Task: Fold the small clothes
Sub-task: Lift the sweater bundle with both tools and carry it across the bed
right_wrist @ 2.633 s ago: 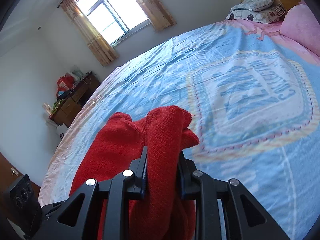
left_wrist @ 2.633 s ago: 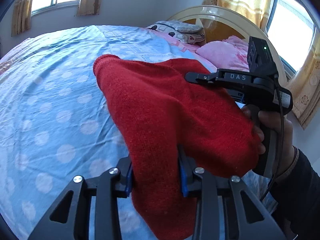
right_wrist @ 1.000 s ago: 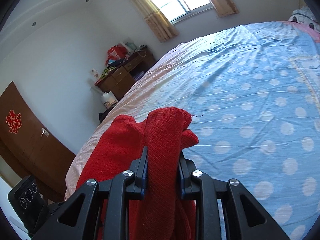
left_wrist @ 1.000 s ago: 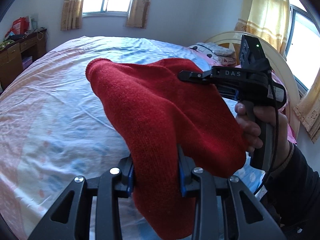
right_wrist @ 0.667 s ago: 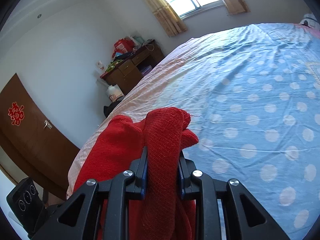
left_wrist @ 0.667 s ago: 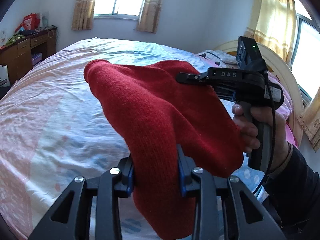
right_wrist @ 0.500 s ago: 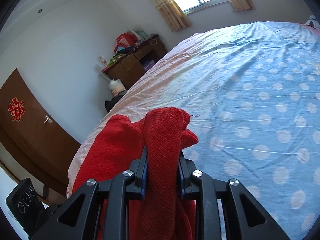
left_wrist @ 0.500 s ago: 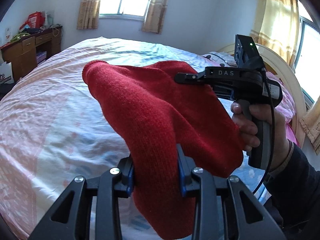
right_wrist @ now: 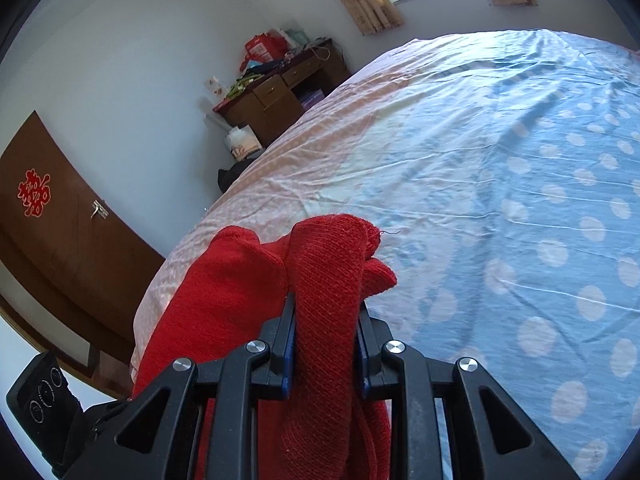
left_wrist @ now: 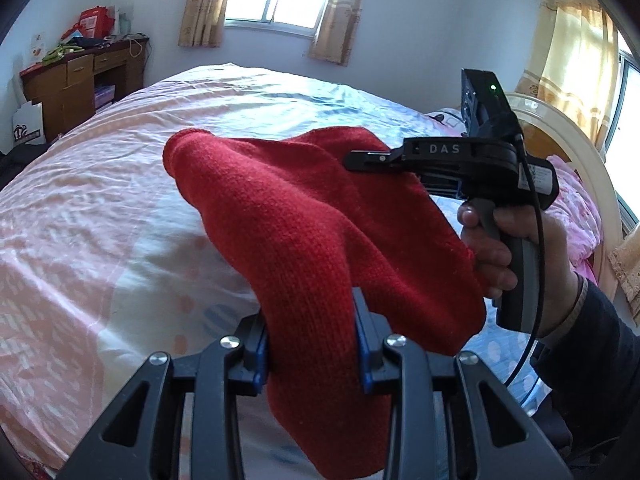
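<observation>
Red knitted woollen garment [left_wrist: 304, 232] | held in the air above bed with blue-and-pink polka-dot sheet [right_wrist: 500, 168] | left gripper [left_wrist: 312, 344] clamped on one bunched end | right gripper [right_wrist: 326, 344] clamped on other end, gripped by person's hand [left_wrist: 516, 248]

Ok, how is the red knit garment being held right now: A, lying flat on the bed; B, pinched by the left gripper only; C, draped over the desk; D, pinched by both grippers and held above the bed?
D: the left gripper and the right gripper each clamp a fold of the red knit garment, which hangs clear above the bed.
</observation>
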`<state>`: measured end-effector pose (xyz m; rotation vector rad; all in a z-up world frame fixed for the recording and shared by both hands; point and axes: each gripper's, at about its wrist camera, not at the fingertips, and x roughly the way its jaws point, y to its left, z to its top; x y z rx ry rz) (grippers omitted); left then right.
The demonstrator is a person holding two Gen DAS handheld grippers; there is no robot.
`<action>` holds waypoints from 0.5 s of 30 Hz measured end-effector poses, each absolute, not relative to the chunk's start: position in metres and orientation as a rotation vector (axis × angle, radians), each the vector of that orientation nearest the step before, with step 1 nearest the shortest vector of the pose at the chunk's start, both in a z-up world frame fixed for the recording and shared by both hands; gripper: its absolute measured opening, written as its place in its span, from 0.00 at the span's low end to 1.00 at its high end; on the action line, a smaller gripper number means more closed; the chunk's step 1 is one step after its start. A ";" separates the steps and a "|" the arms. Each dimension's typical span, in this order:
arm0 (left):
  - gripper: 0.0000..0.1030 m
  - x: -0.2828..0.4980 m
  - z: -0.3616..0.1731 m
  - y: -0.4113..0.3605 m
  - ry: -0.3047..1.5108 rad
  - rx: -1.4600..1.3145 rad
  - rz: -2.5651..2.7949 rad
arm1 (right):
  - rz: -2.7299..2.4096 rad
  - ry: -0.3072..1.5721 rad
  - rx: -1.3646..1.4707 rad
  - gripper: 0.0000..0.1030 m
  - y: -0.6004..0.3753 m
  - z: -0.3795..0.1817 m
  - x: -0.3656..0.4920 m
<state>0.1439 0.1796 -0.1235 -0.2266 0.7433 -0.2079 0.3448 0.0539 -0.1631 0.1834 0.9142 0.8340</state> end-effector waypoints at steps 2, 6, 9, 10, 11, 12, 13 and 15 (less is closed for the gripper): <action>0.34 0.141 -0.122 0.179 0.742 -0.226 -0.197 | 0.837 0.921 0.179 0.23 0.061 -0.166 0.347; 0.34 0.140 -0.128 0.184 0.750 -0.231 -0.177 | 0.841 0.943 0.172 0.23 0.072 -0.173 0.351; 0.34 0.141 -0.138 0.190 0.771 -0.239 -0.167 | 0.845 0.965 0.163 0.23 0.080 -0.180 0.354; 0.34 0.140 -0.142 0.192 0.779 -0.245 -0.164 | 0.846 0.974 0.160 0.23 0.082 -0.183 0.355; 0.35 0.141 -0.146 0.194 0.789 -0.254 -0.159 | 0.845 0.982 0.159 0.23 0.084 -0.186 0.356; 0.36 0.140 -0.149 0.195 0.799 -0.265 -0.157 | 0.842 0.989 0.156 0.23 0.085 -0.189 0.357; 0.39 0.140 -0.153 0.197 0.809 -0.275 -0.158 | 0.840 0.995 0.154 0.25 0.086 -0.192 0.357; 0.47 0.138 -0.155 0.200 0.813 -0.276 -0.149 | 0.823 1.001 0.146 0.27 0.086 -0.196 0.359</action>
